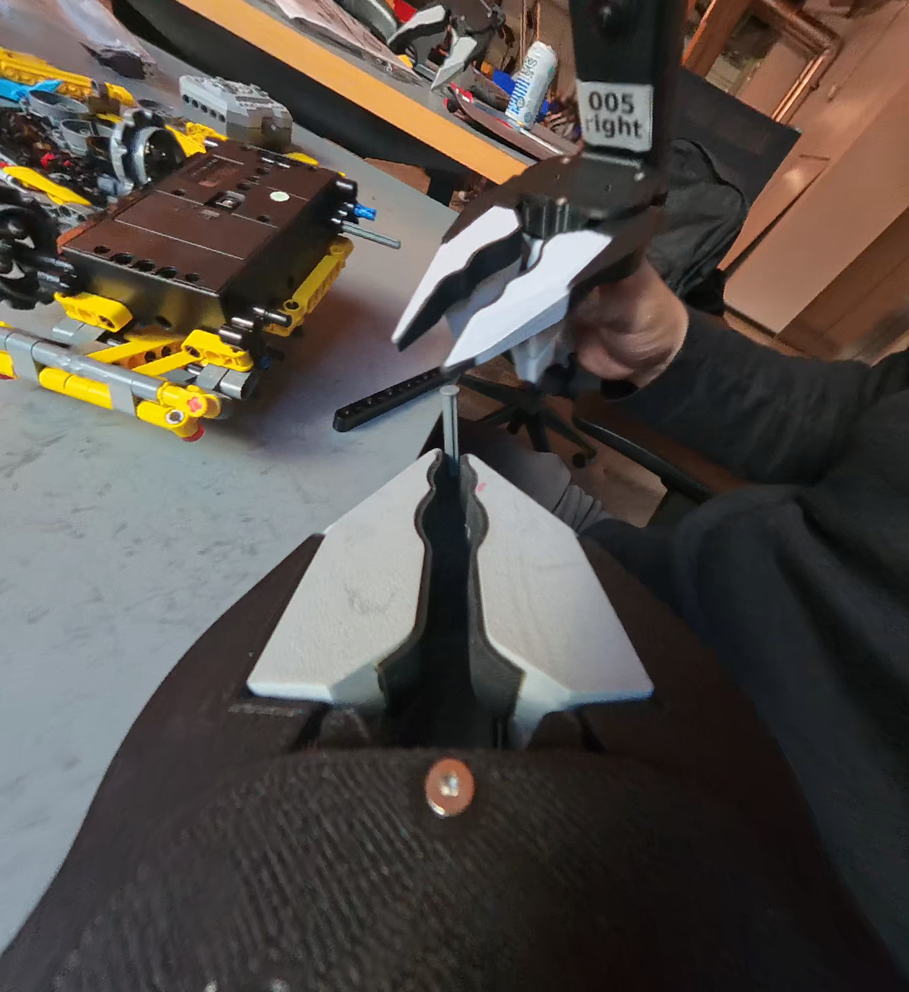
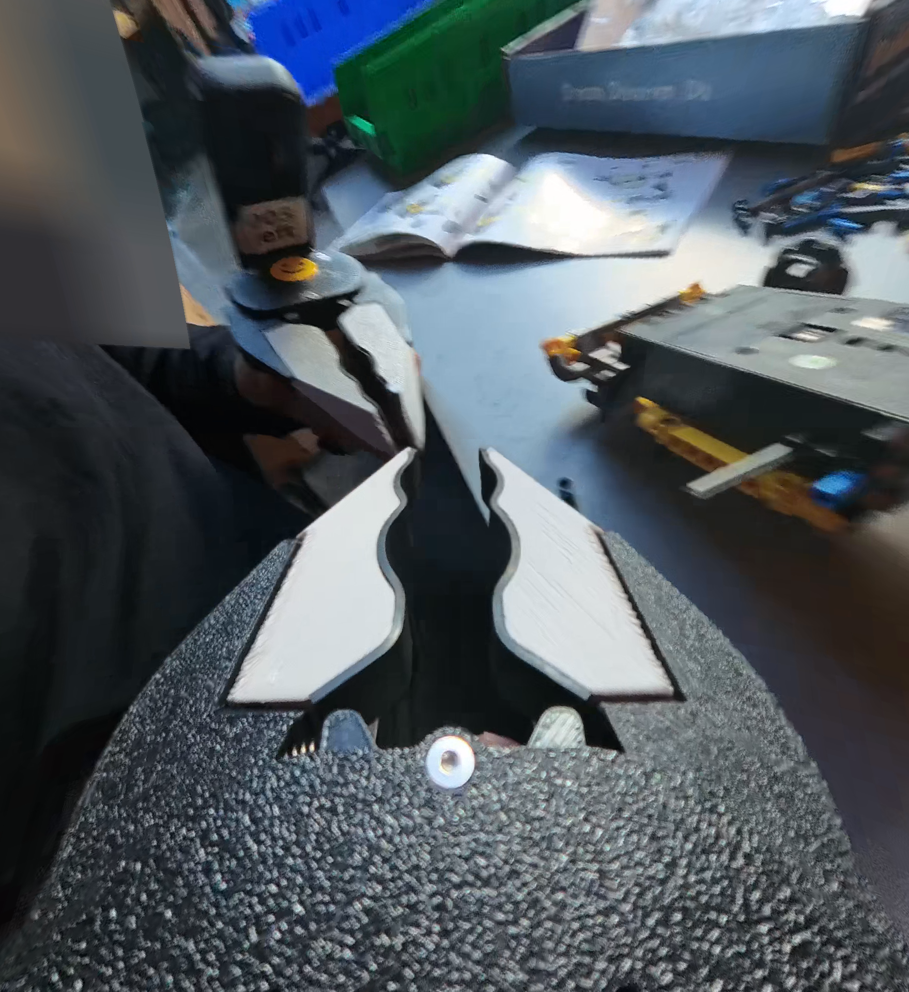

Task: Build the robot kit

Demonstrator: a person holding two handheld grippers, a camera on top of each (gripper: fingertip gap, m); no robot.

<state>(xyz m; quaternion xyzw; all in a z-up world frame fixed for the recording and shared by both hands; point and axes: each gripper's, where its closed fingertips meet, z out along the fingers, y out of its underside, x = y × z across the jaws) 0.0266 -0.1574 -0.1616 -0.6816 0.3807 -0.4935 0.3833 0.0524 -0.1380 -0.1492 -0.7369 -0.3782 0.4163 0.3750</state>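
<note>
Grey and thin, a single rod stands out of the tip of the left gripper, whose two fingers are pressed together on its lower end. The rod points up at the right gripper, which hangs just above it with its fingers parted and nothing clearly between them. The right wrist view is blurred, so that much is a judgement.

The rod is not fitted into anything. One black strip with a row of holes lies at the edge of the table, just behind the rod's top and apart from both tools.

Further left sits one partly built toy vehicle: a black block on yellow beams, with two wheels showing. The right wrist view also shows one open booklet, one grey box and one green crate, all well apart from the grippers.
</note>
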